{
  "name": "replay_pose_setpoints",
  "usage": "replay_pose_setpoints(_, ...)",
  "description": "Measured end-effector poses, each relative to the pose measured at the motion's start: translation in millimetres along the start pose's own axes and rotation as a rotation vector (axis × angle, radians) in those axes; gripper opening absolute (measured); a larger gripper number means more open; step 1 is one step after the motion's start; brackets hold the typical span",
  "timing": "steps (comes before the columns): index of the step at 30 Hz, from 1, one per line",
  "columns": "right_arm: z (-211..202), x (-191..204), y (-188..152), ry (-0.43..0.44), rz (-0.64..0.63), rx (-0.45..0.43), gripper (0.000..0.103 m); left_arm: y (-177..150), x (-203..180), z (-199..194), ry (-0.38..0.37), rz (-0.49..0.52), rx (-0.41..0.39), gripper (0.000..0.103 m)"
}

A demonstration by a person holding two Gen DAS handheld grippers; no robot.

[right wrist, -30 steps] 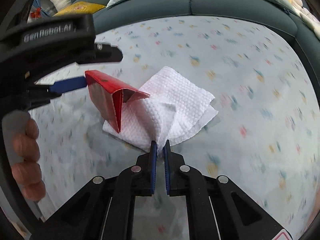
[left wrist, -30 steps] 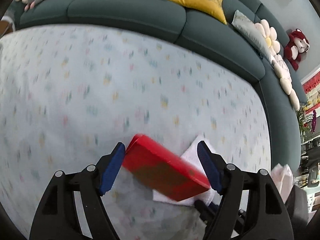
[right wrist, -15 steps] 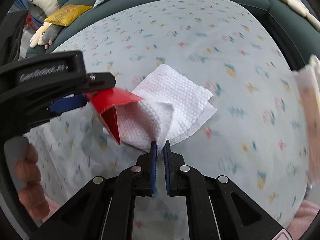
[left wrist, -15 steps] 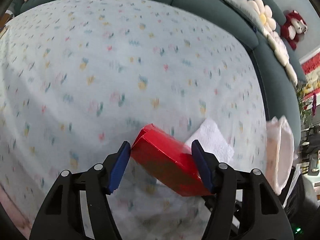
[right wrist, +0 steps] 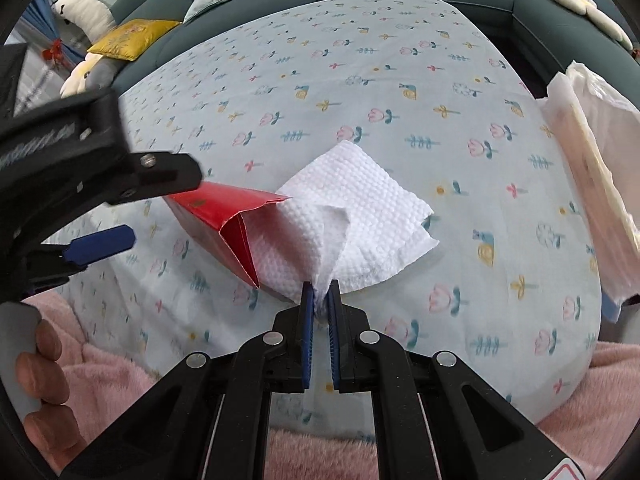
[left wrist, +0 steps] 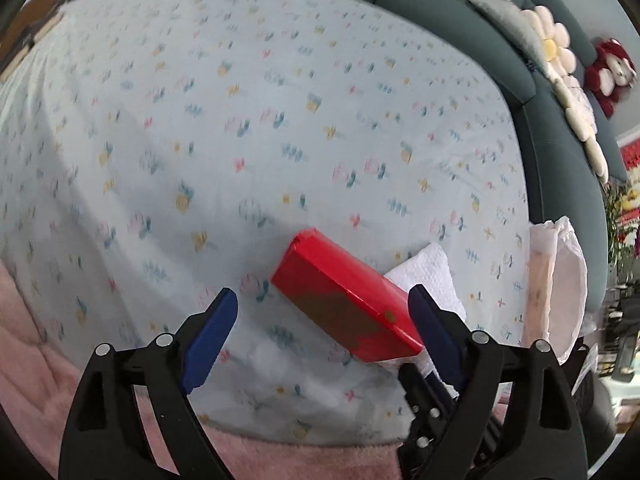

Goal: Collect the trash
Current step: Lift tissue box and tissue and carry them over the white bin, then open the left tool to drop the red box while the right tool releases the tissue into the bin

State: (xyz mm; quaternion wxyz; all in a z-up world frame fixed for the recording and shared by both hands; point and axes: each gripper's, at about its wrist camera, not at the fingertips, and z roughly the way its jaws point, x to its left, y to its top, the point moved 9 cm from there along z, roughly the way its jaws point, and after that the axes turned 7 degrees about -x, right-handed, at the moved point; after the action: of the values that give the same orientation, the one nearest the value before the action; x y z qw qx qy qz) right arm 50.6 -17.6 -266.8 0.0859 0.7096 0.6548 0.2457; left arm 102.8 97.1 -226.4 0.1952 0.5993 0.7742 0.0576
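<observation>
Right gripper pinches a white napkin above the floral sheet; left gripper, jaws just opening wide, frames a red box touching its right pad, near the sheet's pink-blanket edge.

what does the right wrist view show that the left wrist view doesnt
Only the right wrist view: the right hand-held gripper shut on the white paper towel, the red box's open end, fingers on a handle, and a yellow cushion. Only the left wrist view: a red plush toy and the flower cushion. Both: the red box, towel, left hand-held gripper open around the box, floral cloth, and white bag.
</observation>
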Motion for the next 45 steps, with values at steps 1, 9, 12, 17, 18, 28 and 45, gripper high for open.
replay_pose_setpoints(1, -1.0, 0.4, -3.3, 0.001, -0.002, 0.001, 0.006, -3.5, -0.4, 1.6, -0.002, -0.006, 0.012, 0.080)
replay_pose_setpoints(9, -9.9, 9.0, -22.0, 0.023, -0.016, 0.001, 0.006, -26.0, 3.1, 14.1, -0.056, -0.048, 0.100, 0.035)
replay_pose_setpoints(12, -18.9, 5.4, -17.1, 0.024, -0.002, -0.025, 0.006, -21.7, -4.6, 3.4, -0.089, -0.013, 0.070, 0.020)
replay_pose_setpoints(17, -43.2, -7.4, 1.8, 0.023, 0.037, -0.095, 0.006, -11.0, -26.1, -18.1, -0.139, 0.059, 0.013, 0.012)
replay_pose_setpoints(18, -48.1, -9.7, 5.5, 0.023, 0.043, -0.108, 0.006, -10.0, -32.6, -21.8, -0.148, 0.075, 0.005, 0.012)
replay_pose_setpoints(28, -111.4, -78.9, 60.5, -0.009, 0.149, -0.287, 0.006, -6.7, -108.5, -54.6, -0.244, 0.221, -0.057, 0.011)
replay_pose_setpoints(45, -169.3, -190.8, 78.7, -0.107, 0.298, -0.430, 0.006, -42.7, -241.9, -65.3, -0.322, 0.457, -0.060, 0.011)
